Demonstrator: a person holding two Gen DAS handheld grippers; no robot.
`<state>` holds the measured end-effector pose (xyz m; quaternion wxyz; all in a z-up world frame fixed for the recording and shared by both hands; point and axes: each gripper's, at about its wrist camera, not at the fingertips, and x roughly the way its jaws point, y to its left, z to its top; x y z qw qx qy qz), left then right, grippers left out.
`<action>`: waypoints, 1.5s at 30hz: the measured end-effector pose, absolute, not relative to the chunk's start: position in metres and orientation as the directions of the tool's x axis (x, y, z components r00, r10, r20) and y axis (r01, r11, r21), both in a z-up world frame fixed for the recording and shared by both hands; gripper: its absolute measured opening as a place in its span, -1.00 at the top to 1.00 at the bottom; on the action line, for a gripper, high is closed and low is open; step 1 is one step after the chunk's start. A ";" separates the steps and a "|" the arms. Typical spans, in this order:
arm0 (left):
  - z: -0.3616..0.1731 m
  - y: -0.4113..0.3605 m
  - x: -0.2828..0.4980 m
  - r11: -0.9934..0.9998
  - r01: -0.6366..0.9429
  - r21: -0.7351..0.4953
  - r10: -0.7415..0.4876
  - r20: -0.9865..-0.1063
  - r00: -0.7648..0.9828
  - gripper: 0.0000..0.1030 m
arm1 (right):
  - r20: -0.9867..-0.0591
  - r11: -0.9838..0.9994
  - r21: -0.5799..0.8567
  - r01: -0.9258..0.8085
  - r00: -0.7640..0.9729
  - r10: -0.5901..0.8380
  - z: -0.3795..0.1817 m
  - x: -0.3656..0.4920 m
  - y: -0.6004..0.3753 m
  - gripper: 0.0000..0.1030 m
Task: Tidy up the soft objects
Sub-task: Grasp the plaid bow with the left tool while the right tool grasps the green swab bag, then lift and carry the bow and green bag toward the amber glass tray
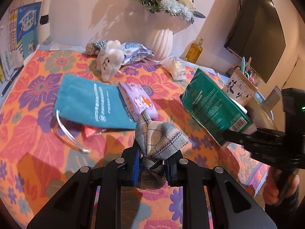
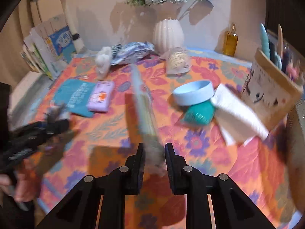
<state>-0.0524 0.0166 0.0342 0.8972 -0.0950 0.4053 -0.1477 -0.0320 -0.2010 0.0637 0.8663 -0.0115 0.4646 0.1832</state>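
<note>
The left gripper is clenched on a grey plaid cloth, held up above the flowered tabletop. The right gripper grasps a green tissue pack, also lifted clear of the surface. Ahead lie a teal drawstring pouch overlapping a lilac wipes pack, with a white plush toy and white vase further back. To the right sit a blue bowl, a white folded cloth and a pen holder.

Left tongs clamp a plaid cloth above the floral tablecloth.
</note>
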 end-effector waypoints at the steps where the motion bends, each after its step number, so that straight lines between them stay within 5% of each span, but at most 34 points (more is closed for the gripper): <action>1: 0.032 0.015 -0.053 0.937 0.191 -0.294 -0.347 -0.700 0.625 0.65 | -0.804 0.925 0.189 -0.329 0.489 0.338 0.065 -0.036 -0.203 0.60; 5: 0.029 0.012 -0.057 0.939 0.196 -0.282 -0.341 -0.699 0.629 0.65 | -0.799 0.882 0.332 -0.335 0.398 0.452 0.063 -0.045 -0.208 0.59; 7: 0.029 0.014 -0.058 0.934 0.202 -0.294 -0.353 -0.687 0.634 0.65 | -0.813 0.901 0.286 -0.327 0.415 0.409 0.063 -0.053 -0.207 0.54; 10: 0.026 0.017 -0.055 0.929 0.198 -0.312 -0.365 -0.687 0.629 0.65 | -0.833 0.924 0.212 -0.319 0.435 0.341 0.062 -0.060 -0.208 0.07; 11: 0.025 0.017 -0.055 0.928 0.199 -0.316 -0.368 -0.686 0.627 0.65 | -0.839 0.935 0.182 -0.305 0.448 0.310 0.061 -0.061 -0.210 -0.31; 12: 0.025 0.017 -0.055 0.926 0.203 -0.319 -0.373 -0.683 0.628 0.65 | -0.842 0.947 0.147 -0.285 0.466 0.271 0.061 -0.063 -0.213 -0.48; 18: 0.024 0.012 -0.055 0.926 0.222 -0.306 -0.376 -0.686 0.623 0.65 | -0.849 0.969 0.144 -0.202 0.478 0.226 0.057 -0.055 -0.247 -0.62; 25: 0.022 0.006 -0.055 0.931 0.238 -0.276 -0.364 -0.699 0.616 0.65 | -0.844 0.955 0.215 -0.204 0.453 0.287 0.051 -0.018 -0.238 -0.64; 40: 0.019 0.005 -0.054 0.927 0.257 -0.273 -0.375 -0.702 0.605 0.65 | -0.889 0.954 0.050 -0.296 0.422 0.178 0.026 -0.002 -0.171 -0.66; 45: 0.019 0.004 -0.053 0.927 0.258 -0.272 -0.374 -0.704 0.604 0.65 | -0.881 0.948 0.031 -0.318 0.439 0.176 0.028 -0.013 -0.162 -0.28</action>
